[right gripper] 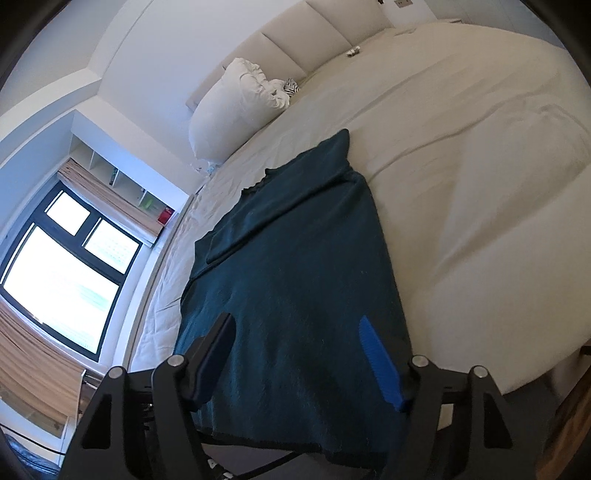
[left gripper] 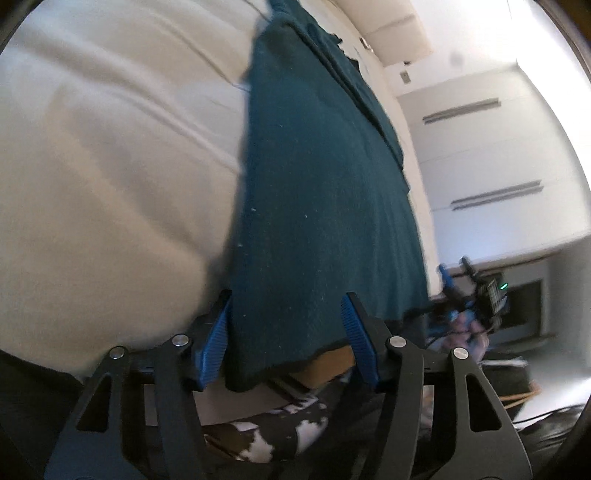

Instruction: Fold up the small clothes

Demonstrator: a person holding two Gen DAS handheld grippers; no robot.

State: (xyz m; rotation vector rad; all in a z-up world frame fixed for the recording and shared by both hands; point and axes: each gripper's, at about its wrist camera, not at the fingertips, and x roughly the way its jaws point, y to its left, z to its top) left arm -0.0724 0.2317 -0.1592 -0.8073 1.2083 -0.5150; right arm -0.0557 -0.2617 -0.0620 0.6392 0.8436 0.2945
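Note:
A dark teal garment [left gripper: 314, 184] lies spread flat on a cream bed [left gripper: 110, 147], its near hem hanging over the bed's edge. My left gripper [left gripper: 288, 314] stands open at that hem, with the near left corner of the cloth between its blue pads, which do not press it. In the right wrist view the same garment [right gripper: 295, 240] stretches away with one sleeve folded across it. My right gripper [right gripper: 295, 332] hovers open over the near hem, fingers apart with the cloth under them. The right gripper [left gripper: 461, 291] also shows blurred in the left wrist view, at the garment's far corner.
A white pillow [right gripper: 229, 110] leans against the padded headboard [right gripper: 314, 29]. A bright window [right gripper: 62, 277] and shelves are left of the bed [right gripper: 480, 147]. White drawers [left gripper: 480, 147] stand beyond it. Black-and-white patterned cloth [left gripper: 288, 432] and a brown box [left gripper: 328, 365] show below the left gripper.

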